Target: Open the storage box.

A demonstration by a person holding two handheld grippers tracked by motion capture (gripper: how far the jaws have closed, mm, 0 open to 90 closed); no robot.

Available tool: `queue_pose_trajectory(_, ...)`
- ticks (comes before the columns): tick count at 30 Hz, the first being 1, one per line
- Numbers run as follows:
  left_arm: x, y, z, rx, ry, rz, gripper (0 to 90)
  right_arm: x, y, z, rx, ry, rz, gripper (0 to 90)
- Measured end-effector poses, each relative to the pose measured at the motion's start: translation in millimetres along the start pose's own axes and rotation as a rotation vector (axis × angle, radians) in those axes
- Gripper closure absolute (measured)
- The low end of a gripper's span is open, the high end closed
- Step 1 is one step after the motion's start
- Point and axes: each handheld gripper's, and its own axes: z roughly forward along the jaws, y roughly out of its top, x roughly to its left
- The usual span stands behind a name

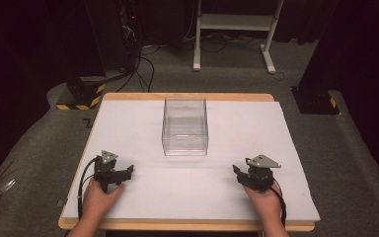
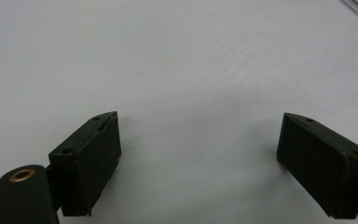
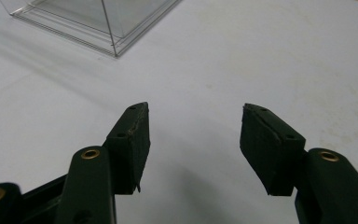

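**Inspector A:** What is the surface looking like?

**Inspector B:** A white sheet [image 1: 128, 128] is covering a wooden table [image 1: 187, 97], with a strip of wood showing at the far and near edges. A clear plastic box [image 1: 185, 126] is standing upright on the sheet, ahead of both tongs and between them, well apart from each. I am seeing nothing inside it.

**Inspector A:** And the tongs themselves?

**Inspector B:** The left tongs [image 1: 128, 171] are sitting low over the near left part of the sheet, held in the left hand [image 1: 98, 196]. In the left gripper view [image 2: 198, 140] the jaws are standing wide apart with bare sheet between them. The right tongs [image 1: 236, 172] are sitting low at the near right, held in the right hand [image 1: 265, 198]. In the right gripper view [image 3: 193, 140] the jaws are likewise spread and gripping nothing, with a corner of the box [image 3: 93, 23] lying ahead and to their left.

**Inspector A:** The room?

**Inspector B:** Grey carpet [image 1: 44, 143] is surrounding the table. Beyond the tongs, a white frame [image 1: 234, 22] is standing on the floor, cables [image 1: 145, 64] are trailing, and a yellow-and-black striped base [image 1: 81, 96] is sitting at far left. The background is dark.
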Motion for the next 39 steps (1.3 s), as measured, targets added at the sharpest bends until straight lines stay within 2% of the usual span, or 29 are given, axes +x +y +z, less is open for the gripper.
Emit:
queue_pose_trajectory(7,0.1,0.0,0.0,0.001,-0.001,0.000,13.7,8.0,4.2,-0.6,-0.002,0.039,-0.008,47.1)
queue_pose_trajectory(14,0.0,0.0,-0.1,0.000,0.001,0.002,13.7,18.3,14.0,-2.3,-0.045,0.053,-0.017,46.8)
queue_pose_trajectory(25,0.1,0.1,-0.2,0.000,0.000,0.002,13.9,51.3,32.3,8.1,-0.067,0.084,-0.075,49.8)
queue_pose_trajectory(26,0.2,0.1,-0.2,0.001,-0.001,0.001,13.8,54.9,34.0,10.2,-0.068,0.101,-0.071,52.2)
queue_pose_trajectory(29,0.2,0.1,-0.2,0.001,-0.001,0.001,13.9,58.4,35.2,13.3,-0.067,0.105,-0.071,53.7)
queue_pose_trajectory(37,0.4,0.1,-0.3,0.003,-0.002,0.003,13.9,69.6,39.8,26.5,-0.044,0.101,-0.059,54.0)
queue_pose_trajectory(39,0.3,0.2,-0.2,0.002,-0.001,0.003,13.8,74.2,41.6,29.8,-0.054,0.107,-0.055,52.4)
